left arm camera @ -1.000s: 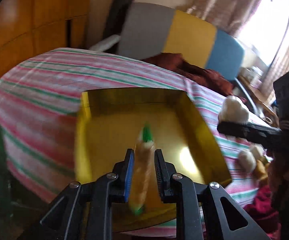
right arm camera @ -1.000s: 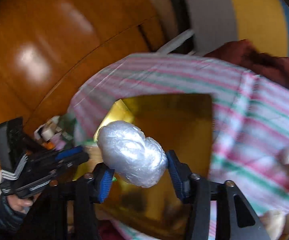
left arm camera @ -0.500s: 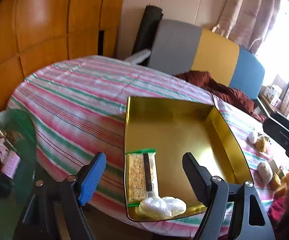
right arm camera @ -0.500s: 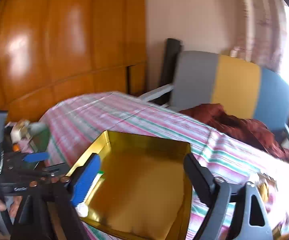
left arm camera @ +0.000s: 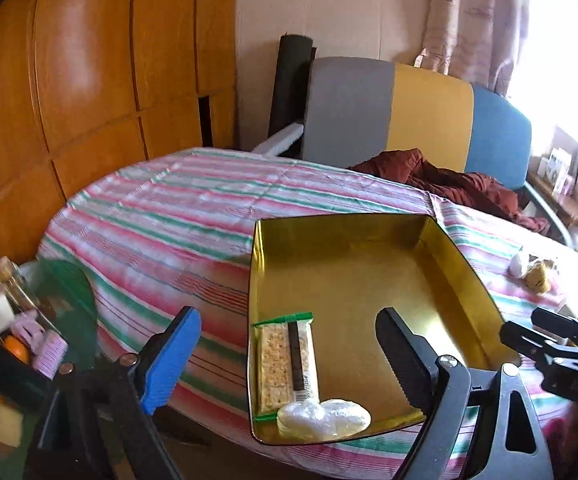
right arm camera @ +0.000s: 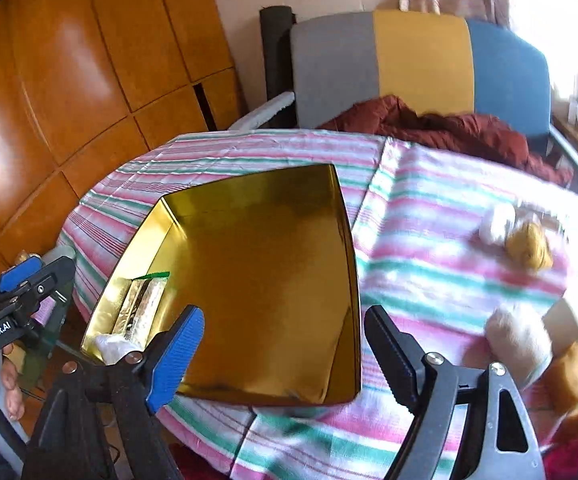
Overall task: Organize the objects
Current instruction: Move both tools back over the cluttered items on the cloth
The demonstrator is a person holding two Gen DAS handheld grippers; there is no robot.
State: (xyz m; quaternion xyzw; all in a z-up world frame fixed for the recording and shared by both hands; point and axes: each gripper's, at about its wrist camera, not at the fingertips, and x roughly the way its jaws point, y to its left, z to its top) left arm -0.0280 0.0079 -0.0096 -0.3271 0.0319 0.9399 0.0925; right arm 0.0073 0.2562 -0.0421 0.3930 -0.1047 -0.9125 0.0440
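Two things are already laid in the gold tray [left arm camera: 449,264], which sits on the striped bench [left arm camera: 177,216]: a cracker packet [left arm camera: 285,360] lies lengthwise along the tray's left wall, and a clear-wrapped white bun [left arm camera: 325,416] rests across the near edge, touching the packet's end. The rest of the tray floor is bare.

The left claw [left arm camera: 289,356] is spread wide and its jaws are opening further, with nothing pinched between them; the packet and bun are merely seen through the gap. The right claw [right arm camera: 285,356] is also spread, its jaws closing a little, and nothing is held there either.

More is left to be gathered on the cloth to the right of the tray: a small white piece [right arm camera: 497,220] touching a golden-brown one [right arm camera: 529,246], and nearer, a pale wrapped lump [right arm camera: 517,336] beside what are possibly more brown pastries, too blurred to be identified. The task is judged partly done, with several items outstanding.
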